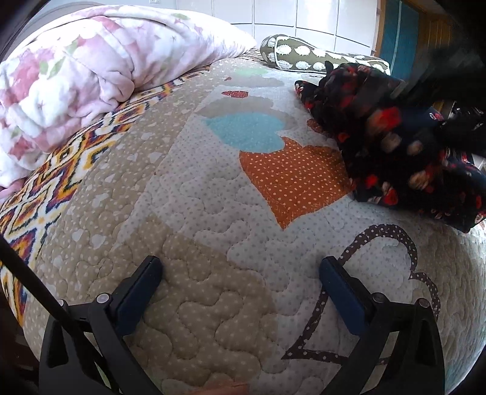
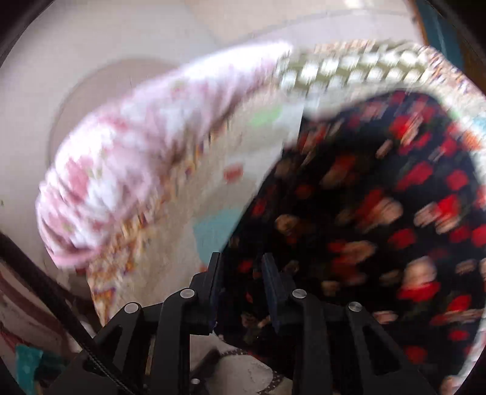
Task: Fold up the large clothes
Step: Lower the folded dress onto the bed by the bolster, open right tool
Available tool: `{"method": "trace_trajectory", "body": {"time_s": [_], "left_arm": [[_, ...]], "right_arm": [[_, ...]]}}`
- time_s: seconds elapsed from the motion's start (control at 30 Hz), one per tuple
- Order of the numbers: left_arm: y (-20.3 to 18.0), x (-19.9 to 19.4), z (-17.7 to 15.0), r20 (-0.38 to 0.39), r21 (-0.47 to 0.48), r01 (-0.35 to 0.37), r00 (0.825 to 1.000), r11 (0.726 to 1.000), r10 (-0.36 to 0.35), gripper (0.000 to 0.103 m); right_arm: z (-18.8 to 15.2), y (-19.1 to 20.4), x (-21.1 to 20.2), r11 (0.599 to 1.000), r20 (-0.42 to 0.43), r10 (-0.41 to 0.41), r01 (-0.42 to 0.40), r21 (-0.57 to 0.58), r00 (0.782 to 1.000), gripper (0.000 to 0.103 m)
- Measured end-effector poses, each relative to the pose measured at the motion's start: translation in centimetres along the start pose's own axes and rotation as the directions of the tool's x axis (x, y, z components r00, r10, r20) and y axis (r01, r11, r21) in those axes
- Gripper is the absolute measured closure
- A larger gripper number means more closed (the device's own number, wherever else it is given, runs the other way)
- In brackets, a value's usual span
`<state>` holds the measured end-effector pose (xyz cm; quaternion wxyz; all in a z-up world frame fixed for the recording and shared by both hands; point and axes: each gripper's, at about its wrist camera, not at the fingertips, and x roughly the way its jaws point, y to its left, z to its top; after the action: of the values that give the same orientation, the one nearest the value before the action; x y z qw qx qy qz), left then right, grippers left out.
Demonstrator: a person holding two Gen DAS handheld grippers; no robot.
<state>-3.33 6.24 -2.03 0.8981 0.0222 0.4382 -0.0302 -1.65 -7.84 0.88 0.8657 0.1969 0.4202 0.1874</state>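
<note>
A dark garment with red and cream flowers (image 1: 379, 145) lies bunched at the right side of the quilted bed cover (image 1: 212, 212), partly lifted. In the right wrist view the garment (image 2: 379, 212) fills the right half, blurred by motion. My right gripper (image 2: 241, 267) is shut on a fold of it, with dark cloth showing between the narrow jaws. In the left wrist view that gripper is a dark blur (image 1: 449, 91) on the garment's upper right. My left gripper (image 1: 241, 273) hangs open over bare quilt, well left of the garment, with nothing between its fingers.
A pink and white fleece blanket (image 1: 91, 76) is heaped at the bed's far left. An olive pillow with white hedgehogs (image 1: 303, 57) lies along the far edge. White cupboard doors (image 1: 288, 15) stand behind the bed. A black cable (image 1: 27, 273) crosses the lower left.
</note>
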Motion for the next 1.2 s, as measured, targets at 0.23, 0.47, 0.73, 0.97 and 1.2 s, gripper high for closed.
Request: {"method": "trace_trajectory", "body": {"time_s": [0.23,0.47,0.73,0.97,1.2], "left_arm": [[0.3,-3.4,-0.7,0.059,-0.043,-0.034,0.998,0.998,0.036,0.000],[-1.9,-11.3,-1.7,0.232,-0.071,-0.127,0.963,0.989,0.140,0.000],[-6.1,-15.4,-4.3,0.238,0.037,-0.091,0.968,0.995,0.079,0.000],[-7.8,-16.4,-5.7,0.208,0.062,-0.013,0.978,0.998,0.000,0.000],[-7.9,-15.7,-6.1,0.167,0.063,-0.010,0.986,0.998,-0.001,0.000]], "right_arm": [[-0.7,0.7,-5.0,1.000,0.127,-0.008,0.005,0.020,0.992,0.070],[-8.7,1.1,-14.7,0.944,0.294,-0.317,0.330,0.005,0.902,0.048],[-14.7,-2.1,-16.6,0.890,0.242,-0.456,0.444,0.106,0.856,0.046],[-16.3,-3.1,-17.4,0.862,0.211,-0.507,0.486,0.144,0.836,0.041],[-17.3,-2.2,-16.7,0.842,0.195,-0.539,0.529,0.106,0.819,0.036]]}}
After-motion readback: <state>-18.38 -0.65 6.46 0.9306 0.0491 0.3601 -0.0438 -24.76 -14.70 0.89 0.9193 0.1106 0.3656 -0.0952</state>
